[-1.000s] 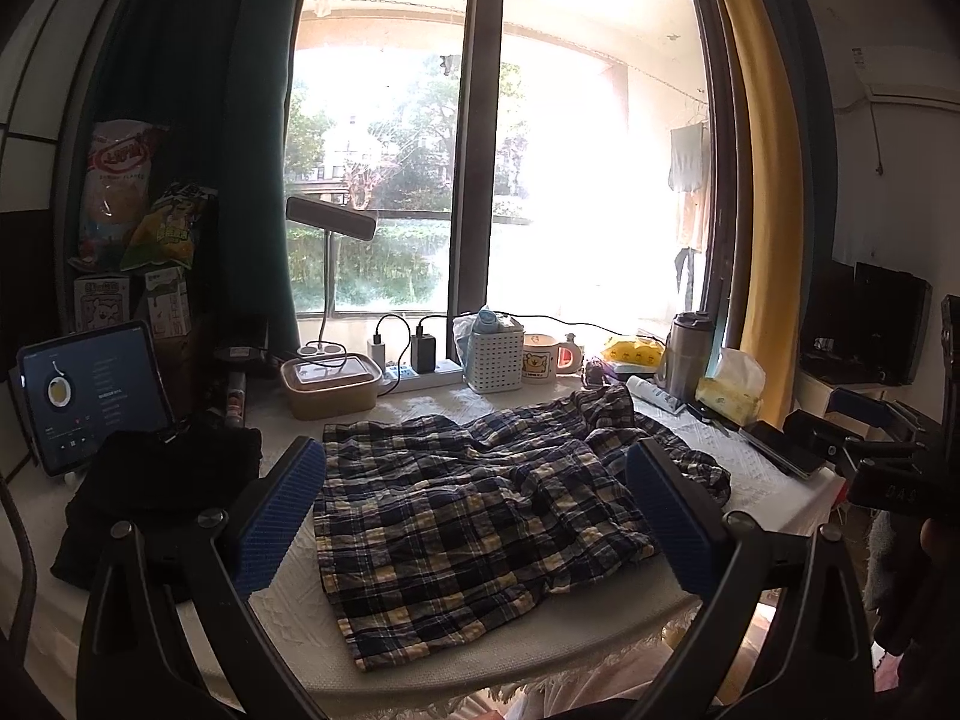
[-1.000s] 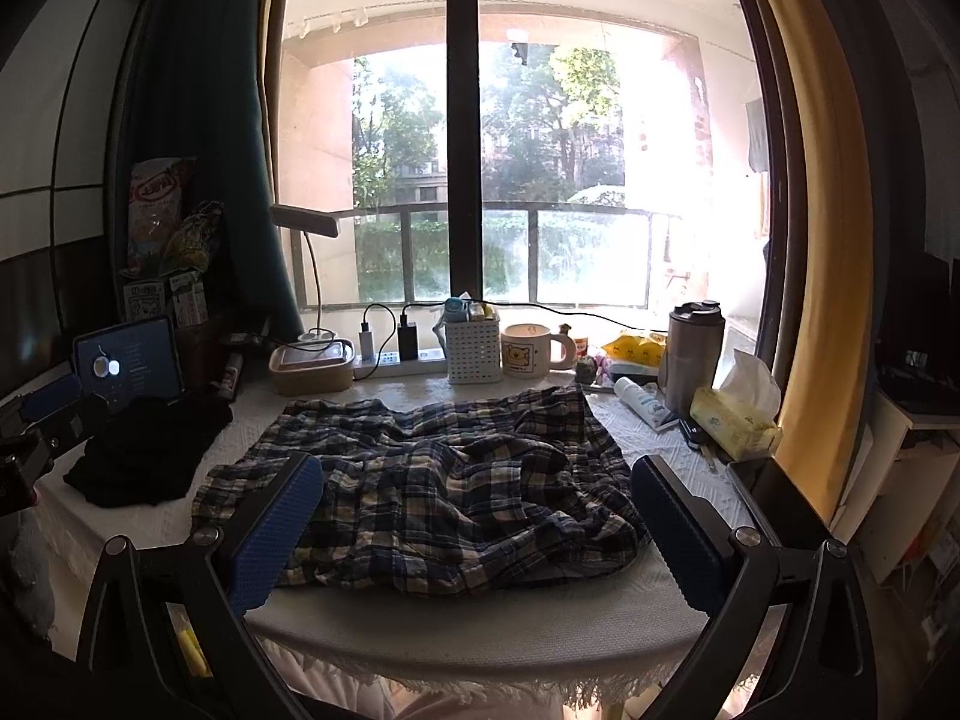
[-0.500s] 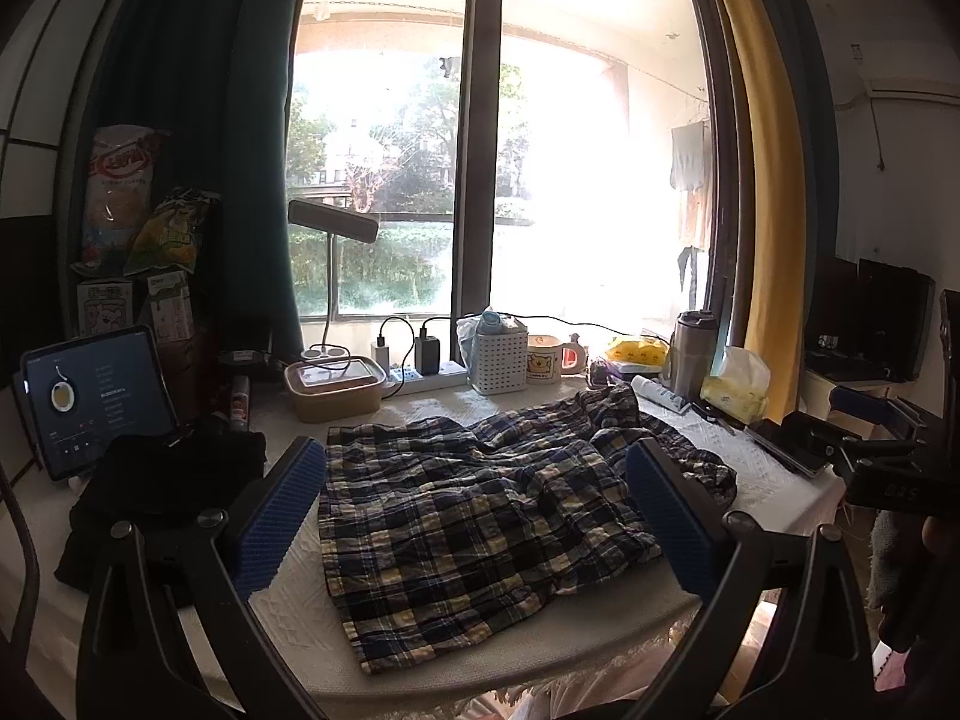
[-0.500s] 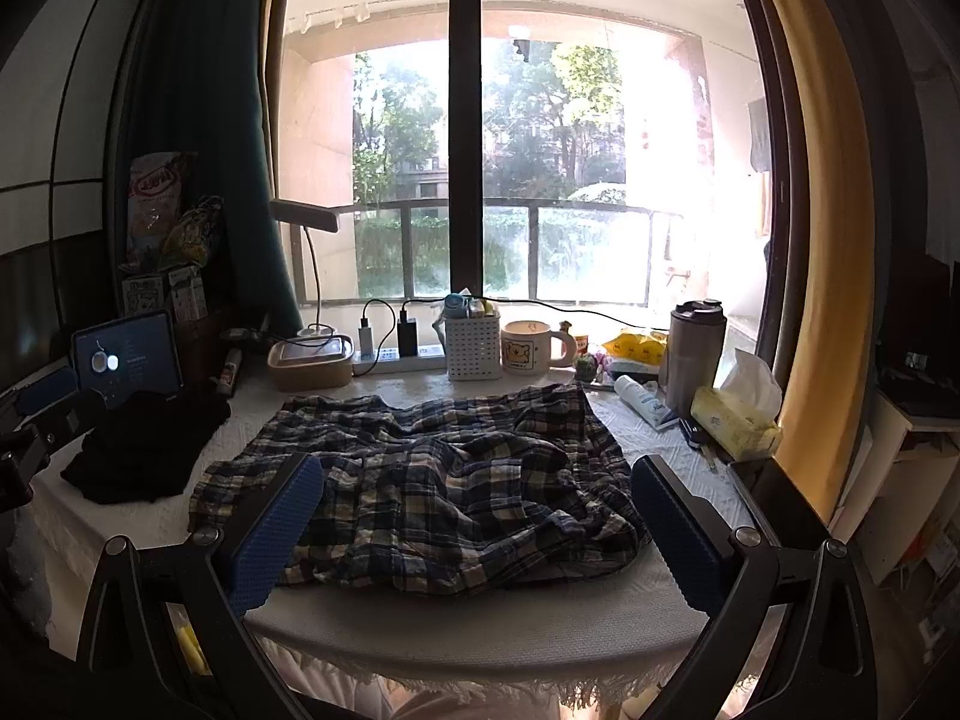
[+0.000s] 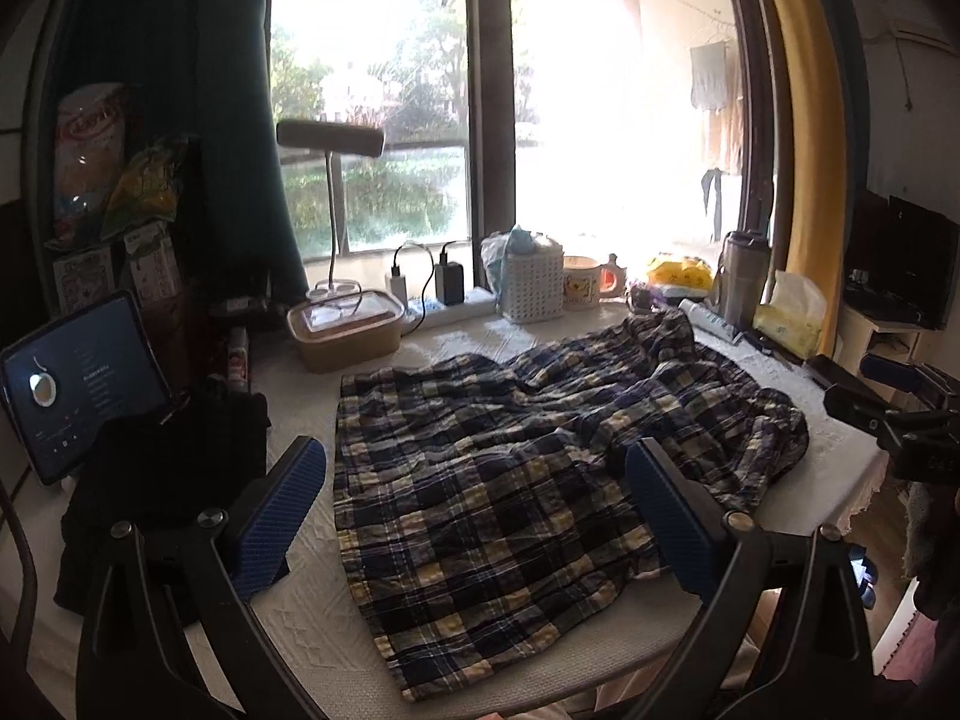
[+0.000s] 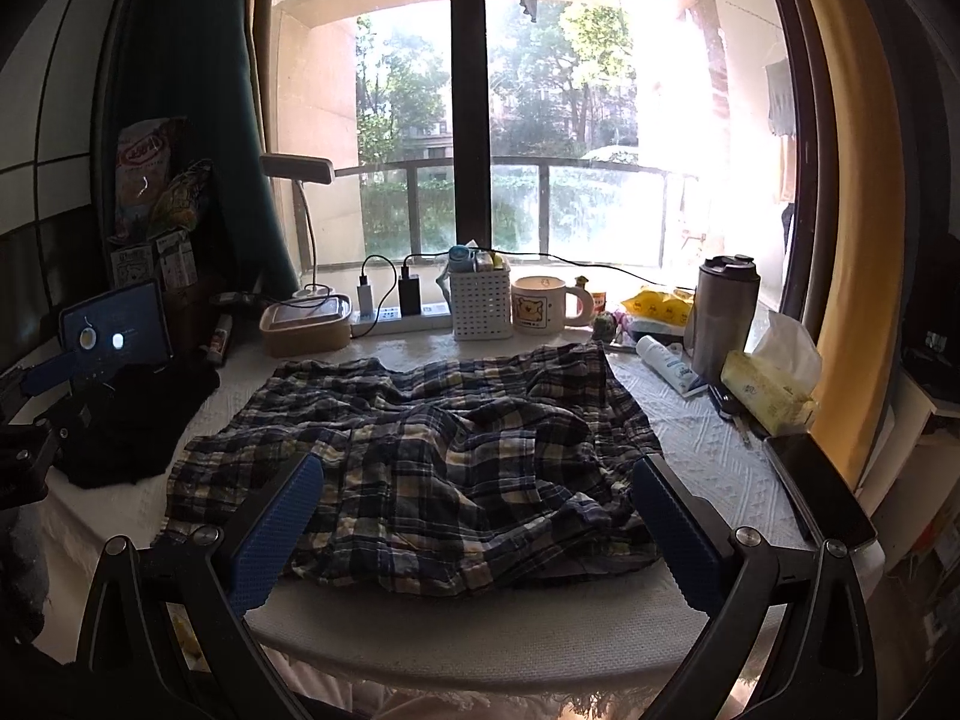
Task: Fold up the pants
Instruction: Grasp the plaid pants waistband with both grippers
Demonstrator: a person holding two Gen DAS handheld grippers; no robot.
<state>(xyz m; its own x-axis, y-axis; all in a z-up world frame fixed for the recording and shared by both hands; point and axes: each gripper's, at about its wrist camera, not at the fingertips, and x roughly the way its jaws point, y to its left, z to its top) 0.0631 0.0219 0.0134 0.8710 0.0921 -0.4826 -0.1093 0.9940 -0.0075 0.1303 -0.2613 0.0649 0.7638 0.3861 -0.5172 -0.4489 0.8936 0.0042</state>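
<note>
While plaid pants (image 5: 516, 480) lie rumpled on table (image 6: 708, 450), left gripper (image 5: 474, 510), right gripper (image 6: 480, 522) hover spread, empty

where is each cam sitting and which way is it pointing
Left wrist: on the left gripper, open, above the table's left front, facing the window across the plaid pants; the right gripper shows at the right edge.
Right wrist: on the right gripper, open, near the front middle, facing the window; the left gripper shows at the left edge.
Shared: pants, mug, tablet, black cloth.
</note>
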